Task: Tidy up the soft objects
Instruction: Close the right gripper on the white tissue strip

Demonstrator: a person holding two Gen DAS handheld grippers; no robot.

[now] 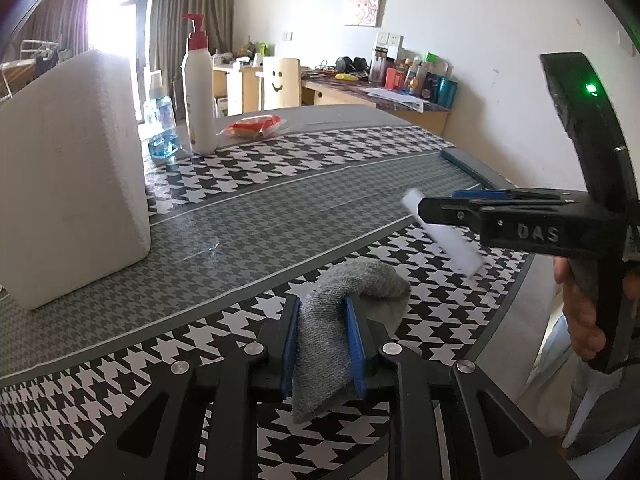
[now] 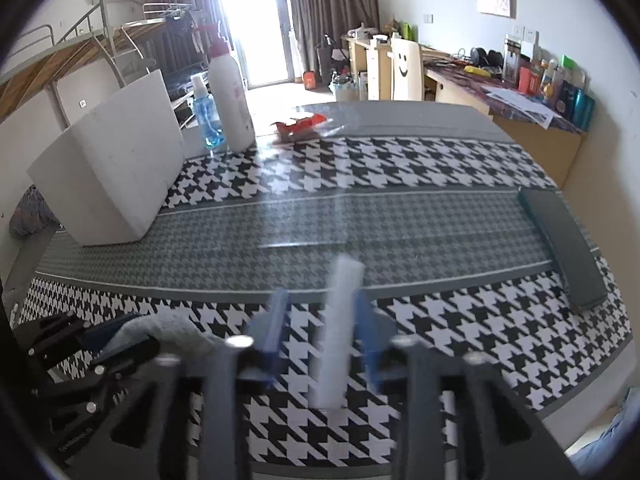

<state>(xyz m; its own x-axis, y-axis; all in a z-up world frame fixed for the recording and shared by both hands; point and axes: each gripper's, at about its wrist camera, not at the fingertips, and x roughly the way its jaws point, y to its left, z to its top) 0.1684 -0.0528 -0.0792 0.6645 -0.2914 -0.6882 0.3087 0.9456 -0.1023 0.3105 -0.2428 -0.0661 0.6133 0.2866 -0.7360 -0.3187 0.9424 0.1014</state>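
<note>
Left wrist view: the left gripper [image 1: 323, 340] is pinching a rolled grey knitted sock [image 1: 340, 320] over the houndstooth tablecloth [image 1: 248, 216], near the big white foam block [image 1: 72, 176]. Only here you see a hand [image 1: 580, 308] holding the right gripper [image 1: 424, 210].

Right wrist view: blurry, but the right gripper's jaws are spread, a flat white foam strip [image 2: 338, 328] loose between them, and a dark green flat case [image 2: 564, 244] shows far right of the block.

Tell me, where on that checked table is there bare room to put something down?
The grey middle band of the table lies bare between the white foam block and the dark flat case. The far corner is crowded: lotion bottle, blue spray bottle, red packet.
</note>
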